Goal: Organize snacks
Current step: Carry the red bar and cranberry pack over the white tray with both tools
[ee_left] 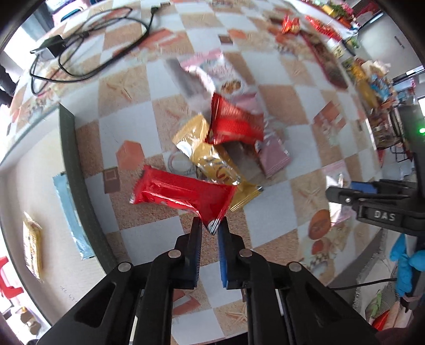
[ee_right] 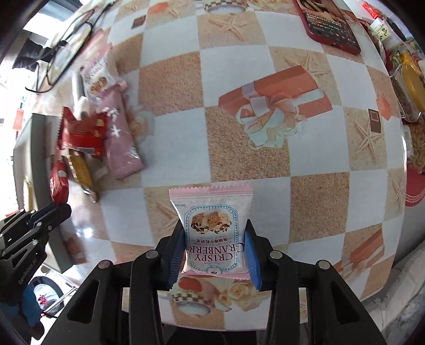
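My left gripper point(ee_left: 211, 225) is shut on the corner of a red snack bar point(ee_left: 183, 193) and holds it above the checkered table. Beyond it lies a pile of snacks: a gold packet point(ee_left: 209, 159), a red packet point(ee_left: 233, 122) and pink packets point(ee_left: 273, 154). My right gripper point(ee_right: 213, 238) is shut on a pink Crispy Cranberry packet point(ee_right: 212, 228) held just above the table. The pile also shows in the right wrist view point(ee_right: 93, 132) at the left, with the left gripper point(ee_right: 34, 220) below it.
A dark green tray edge point(ee_left: 77, 175) stands left of the pile, with a blue bar point(ee_left: 71, 215) and a yellow packet point(ee_left: 32, 244) beyond it. Black cables point(ee_left: 87, 45) lie far left. A red phone point(ee_right: 329, 24) and more snacks point(ee_left: 366, 79) sit far right.
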`<state>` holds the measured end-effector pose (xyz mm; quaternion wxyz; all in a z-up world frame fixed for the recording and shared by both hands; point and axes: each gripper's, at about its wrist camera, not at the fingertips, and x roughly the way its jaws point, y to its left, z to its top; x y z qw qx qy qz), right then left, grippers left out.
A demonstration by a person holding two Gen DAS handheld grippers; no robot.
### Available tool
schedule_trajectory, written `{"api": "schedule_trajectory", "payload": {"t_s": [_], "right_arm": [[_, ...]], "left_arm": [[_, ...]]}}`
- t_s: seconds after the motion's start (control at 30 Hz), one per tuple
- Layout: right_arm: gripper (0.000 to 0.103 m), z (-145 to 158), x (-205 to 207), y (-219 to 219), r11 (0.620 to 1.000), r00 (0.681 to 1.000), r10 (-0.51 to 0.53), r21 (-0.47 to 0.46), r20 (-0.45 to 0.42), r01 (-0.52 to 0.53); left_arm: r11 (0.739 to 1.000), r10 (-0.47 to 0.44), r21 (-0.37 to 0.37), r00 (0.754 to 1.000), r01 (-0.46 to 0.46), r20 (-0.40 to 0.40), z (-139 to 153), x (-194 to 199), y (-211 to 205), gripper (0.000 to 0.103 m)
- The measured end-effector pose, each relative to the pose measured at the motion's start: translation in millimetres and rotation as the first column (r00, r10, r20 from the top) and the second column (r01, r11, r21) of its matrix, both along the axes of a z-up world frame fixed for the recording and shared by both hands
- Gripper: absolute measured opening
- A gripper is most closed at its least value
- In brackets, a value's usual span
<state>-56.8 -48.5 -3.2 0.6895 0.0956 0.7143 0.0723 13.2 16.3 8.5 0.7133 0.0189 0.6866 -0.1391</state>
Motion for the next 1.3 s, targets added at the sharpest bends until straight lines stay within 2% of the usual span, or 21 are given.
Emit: {"api": "schedule_trajectory", "payload": {"t_s": [0.13,0.23,0.33,0.37,0.4,0.47,0.53,0.57,0.6,0.67,0.8,0.9,0.93,0.97,1.0,1.03,1.17,1.3], "right_arm": [[0.042,10,3,-2,1.0,1.0,-0.005,0.017,0.017,0.005],[0.042,14,5,2,1.0,1.0,0.0,0.016,0.023,0.0],[0.042,14,4,0,1.0,1.0,0.0,0.016,0.022,0.0],[0.042,14,4,-2,1.0,1.0,-0.002,0.018,0.021,0.002],[0.042,13,4,-3,1.0,1.0,-0.004,0.02,0.02,0.004],[0.042,13,2,-5,1.0,1.0,-0.005,0.023,0.016,0.005],[0.042,14,0,-6,1.0,1.0,-0.006,0.025,0.014,0.005],[0.043,15,-1,-7,1.0,1.0,-0.008,0.028,0.014,0.008],[0.043,16,-2,-8,0.999,1.0,-0.011,0.032,0.014,0.011],[0.043,15,-6,-9,0.999,1.0,-0.012,0.037,0.015,0.012],[0.043,13,-4,-8,0.999,1.0,-0.007,0.044,0.019,0.006],[0.043,19,-6,-6,0.999,1.0,0.001,0.046,0.029,-0.003],[0.043,20,-6,-6,0.999,0.999,0.003,0.048,0.032,-0.004],[0.043,22,-6,-7,0.999,0.999,0.004,0.05,0.034,-0.006],[0.043,24,-7,-7,0.999,0.999,0.006,0.052,0.036,-0.008],[0.043,26,-5,-5,0.999,0.999,0.008,0.054,0.038,-0.01],[0.043,33,-3,-6,0.998,0.999,0.012,0.062,0.042,-0.014],[0.043,38,1,0,0.997,0.999,0.019,0.073,0.049,-0.023]], "left_arm": [[0.999,0.028,-0.035,1.0,-0.028,0.011,9,-2,15,0.012],[0.999,0.031,-0.017,1.0,-0.031,0.001,9,-9,22,0.012],[0.997,0.076,0.004,0.996,-0.076,-0.04,1,-11,21,0.015],[0.994,0.107,-0.006,0.992,-0.108,-0.06,-3,-8,24,0.024],[0.991,0.133,-0.01,0.988,-0.134,-0.074,-7,-6,26,0.038],[0.982,0.186,-0.007,0.977,-0.188,-0.103,-15,2,31,0.052],[0.967,0.249,-0.022,0.96,-0.254,-0.128,-19,7,39,0.052],[0.958,0.278,-0.03,0.951,-0.284,-0.133,-19,10,42,0.055],[0.948,0.31,-0.026,0.941,-0.316,-0.136,-19,13,45,0.062],[0.928,0.368,-0.009,0.918,-0.373,-0.145,-22,19,51,0.067],[0.909,0.414,0.044,0.891,-0.414,-0.186,-38,25,54,0.067],[0.92,0.391,0.079,0.906,-0.383,-0.161,-36,29,54,0.066],[0.929,0.368,0.105,0.918,-0.355,-0.146,-35,30,51,0.06],[0.938,0.343,0.112,0.93,-0.329,-0.131,-33,31,47,0.041],[0.948,0.312,0.106,0.941,-0.3,-0.128,-31,31,45,0.027],[0.954,0.295,0.094,0.946,-0.284,-0.136,-31,32,43,0.023],[0.967,0.252,0.06,0.961,-0.247,-0.114,-21,27,43,0.022],[0.983,0.183,0.041,0.982,-0.181,-0.043,1,19,41,0.022]]}}
